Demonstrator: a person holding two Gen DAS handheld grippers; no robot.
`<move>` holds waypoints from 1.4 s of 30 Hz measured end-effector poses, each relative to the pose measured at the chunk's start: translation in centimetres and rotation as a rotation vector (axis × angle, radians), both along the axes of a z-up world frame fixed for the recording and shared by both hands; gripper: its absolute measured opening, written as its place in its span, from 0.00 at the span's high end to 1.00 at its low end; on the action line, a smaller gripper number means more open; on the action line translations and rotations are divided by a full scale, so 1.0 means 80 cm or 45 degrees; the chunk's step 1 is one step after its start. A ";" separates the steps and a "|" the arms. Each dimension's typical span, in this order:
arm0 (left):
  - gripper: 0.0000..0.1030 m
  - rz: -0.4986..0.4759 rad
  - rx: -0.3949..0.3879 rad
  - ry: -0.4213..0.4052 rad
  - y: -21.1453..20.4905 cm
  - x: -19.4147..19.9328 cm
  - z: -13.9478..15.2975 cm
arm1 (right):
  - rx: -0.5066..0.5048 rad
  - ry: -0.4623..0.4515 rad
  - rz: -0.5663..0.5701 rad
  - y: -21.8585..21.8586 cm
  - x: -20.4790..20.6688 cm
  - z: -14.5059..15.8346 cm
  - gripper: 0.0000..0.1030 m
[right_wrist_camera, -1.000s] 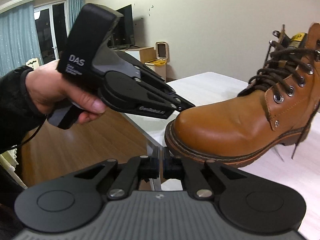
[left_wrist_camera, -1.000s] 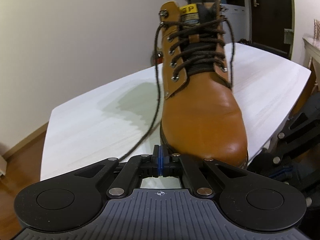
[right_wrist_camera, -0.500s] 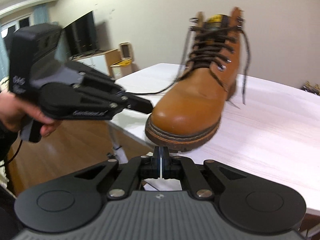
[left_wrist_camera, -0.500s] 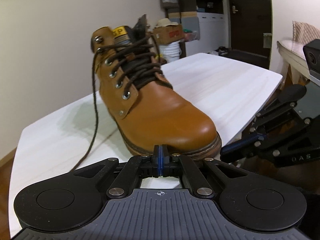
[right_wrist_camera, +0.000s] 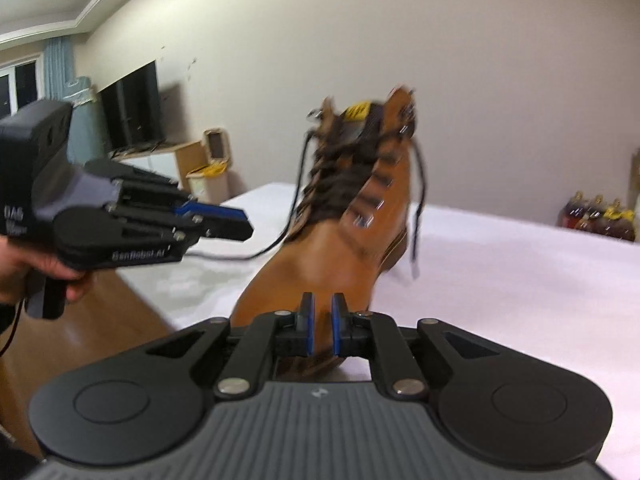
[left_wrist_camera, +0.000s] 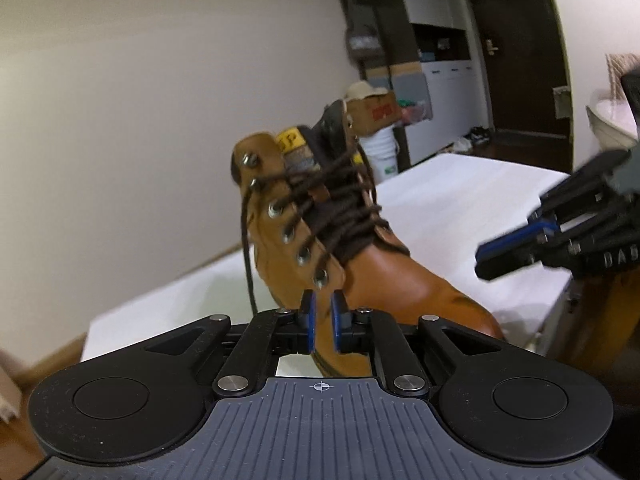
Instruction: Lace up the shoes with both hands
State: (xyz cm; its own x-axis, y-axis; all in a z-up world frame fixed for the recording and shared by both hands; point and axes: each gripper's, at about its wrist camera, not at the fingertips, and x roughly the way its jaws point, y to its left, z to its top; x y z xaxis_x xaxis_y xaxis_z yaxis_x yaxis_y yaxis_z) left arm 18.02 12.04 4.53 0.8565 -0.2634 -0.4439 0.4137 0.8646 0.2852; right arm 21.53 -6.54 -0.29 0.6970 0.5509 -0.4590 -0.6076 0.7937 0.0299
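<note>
One boot [left_wrist_camera: 360,264] is seen standing upright on the white counter [left_wrist_camera: 460,184], near its front edge, at about 12 o'clock from both tongs. The brown lace [left_wrist_camera: 340,220] is already crossed through the lower eyelets; four metal eyelets are counted on the side shown in the left wrist view, with a hook or stud above them. The top is not tied: two loose ends are counted. One end [left_wrist_camera: 249,256] is seen hanging down the boot's side at 11 o'clock from the left tongs [left_wrist_camera: 322,322]; in the right wrist view it trails onto the counter toward 9 o'clock, while the other end [right_wrist_camera: 418,220] dangles at 1 o'clock from the right tongs [right_wrist_camera: 322,324]. By this reading the threading is largely done, and the gathering of both ends, the tightening and the bow are judged to be left.

Two tongs are counted, one in each hand. The jaws of the left tongs have just been opening and are parted by a narrow gap, with nothing between the blue pads. The same is seen of the right tongs: its jaws have just been opening, a slim gap is shown, and nothing is held. No lace end is touched by either yet. Each tongs is also visible in the other's view, off the counter's front edge, short of the toe. The right view is blurred around the upper boot, so the top hooks cannot be counted there.
</note>
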 end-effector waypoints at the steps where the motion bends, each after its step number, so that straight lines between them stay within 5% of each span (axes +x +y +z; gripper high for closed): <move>1: 0.89 -0.015 0.021 -0.016 -0.003 0.003 -0.003 | -0.004 -0.009 -0.006 0.000 0.004 0.001 0.90; 17: 0.88 -0.113 0.108 -0.091 -0.003 0.019 -0.010 | -0.081 -0.104 -0.005 0.011 0.039 0.009 0.90; 25: 0.93 -0.135 0.089 -0.093 -0.001 0.009 -0.012 | -0.157 -0.185 0.041 0.031 0.043 0.016 0.90; 34: 0.94 -0.132 -0.042 -0.038 0.011 0.006 -0.013 | -0.164 -0.165 0.027 0.035 0.049 0.009 0.90; 42: 0.94 -0.188 -0.002 -0.067 0.015 0.000 -0.018 | -0.366 -0.313 0.078 0.054 0.043 0.009 0.90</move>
